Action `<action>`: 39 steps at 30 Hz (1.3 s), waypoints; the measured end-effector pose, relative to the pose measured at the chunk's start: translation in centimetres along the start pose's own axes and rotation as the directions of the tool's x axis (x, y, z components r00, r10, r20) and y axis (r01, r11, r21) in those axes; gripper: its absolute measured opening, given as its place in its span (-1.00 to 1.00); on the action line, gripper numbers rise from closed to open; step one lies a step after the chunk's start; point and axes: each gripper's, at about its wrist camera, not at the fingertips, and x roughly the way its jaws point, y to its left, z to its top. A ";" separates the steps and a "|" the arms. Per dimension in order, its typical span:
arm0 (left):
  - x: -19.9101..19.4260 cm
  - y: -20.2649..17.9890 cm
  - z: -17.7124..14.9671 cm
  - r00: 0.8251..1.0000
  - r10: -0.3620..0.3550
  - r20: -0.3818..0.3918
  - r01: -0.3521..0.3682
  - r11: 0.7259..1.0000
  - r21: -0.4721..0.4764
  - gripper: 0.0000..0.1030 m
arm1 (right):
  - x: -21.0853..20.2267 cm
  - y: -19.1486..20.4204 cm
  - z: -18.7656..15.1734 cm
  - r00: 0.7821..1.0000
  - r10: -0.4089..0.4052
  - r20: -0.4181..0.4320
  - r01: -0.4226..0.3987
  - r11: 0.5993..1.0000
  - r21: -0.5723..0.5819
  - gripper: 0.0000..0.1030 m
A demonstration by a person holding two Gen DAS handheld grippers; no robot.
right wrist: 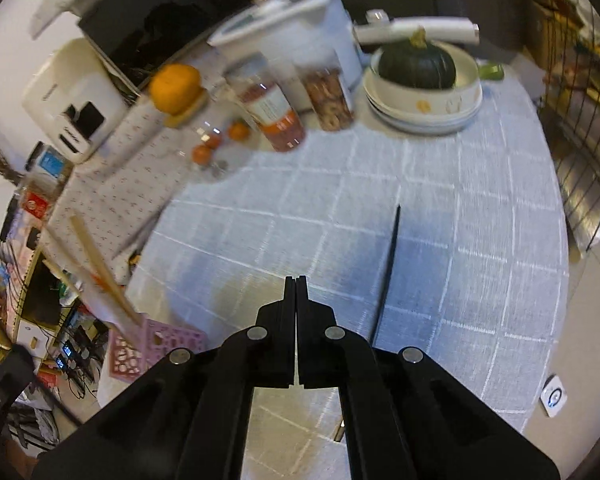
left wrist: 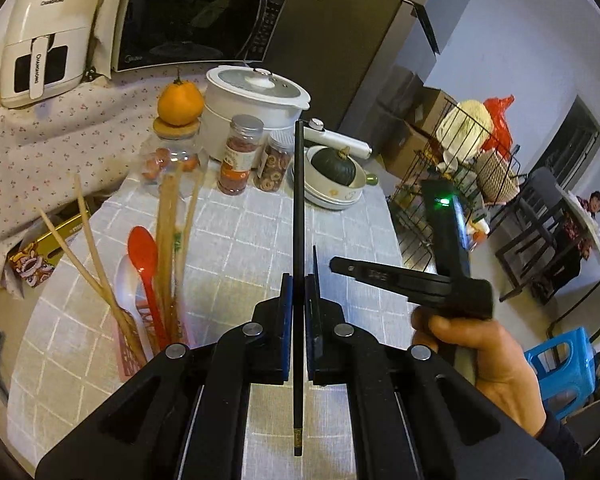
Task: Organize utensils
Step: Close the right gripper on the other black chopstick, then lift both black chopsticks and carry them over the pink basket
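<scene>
Left gripper is clamping a black chopstick; right gripper is clenched empty. Best tip it upright into the pink holder lower-left.

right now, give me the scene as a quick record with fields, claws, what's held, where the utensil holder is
left claw: shut on the black chopstick, which runs up between its pads
right claw: shut, nothing between its pads
second black chopstick: seen beside the right claw; lying or lifted cannot be told
utensil holder: pink, at the table's left edge, holding wooden chopsticks, a red spoon and a white spoon
table: grey checked cloth
far end: jars, a white pot, a squash in stacked bowls
</scene>
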 end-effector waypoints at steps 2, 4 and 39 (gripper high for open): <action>-0.2 0.1 0.0 1.000 0.000 0.004 0.000 1.000 -0.004 -0.92 | -0.2 -0.2 0.0 1.000 -0.016 0.003 0.016 1.000 0.006 -1.00; -0.2 0.1 0.0 1.000 0.000 0.000 0.000 1.000 -0.005 -0.92 | 0.7 -1.3 -0.1 0.996 -0.080 -0.025 0.080 0.997 0.004 -0.99; -2.3 2.0 0.7 0.998 0.027 0.053 -0.026 1.000 -0.018 -0.92 | -4.7 4.3 0.3 0.973 0.060 0.222 -0.037 0.994 -0.105 -0.88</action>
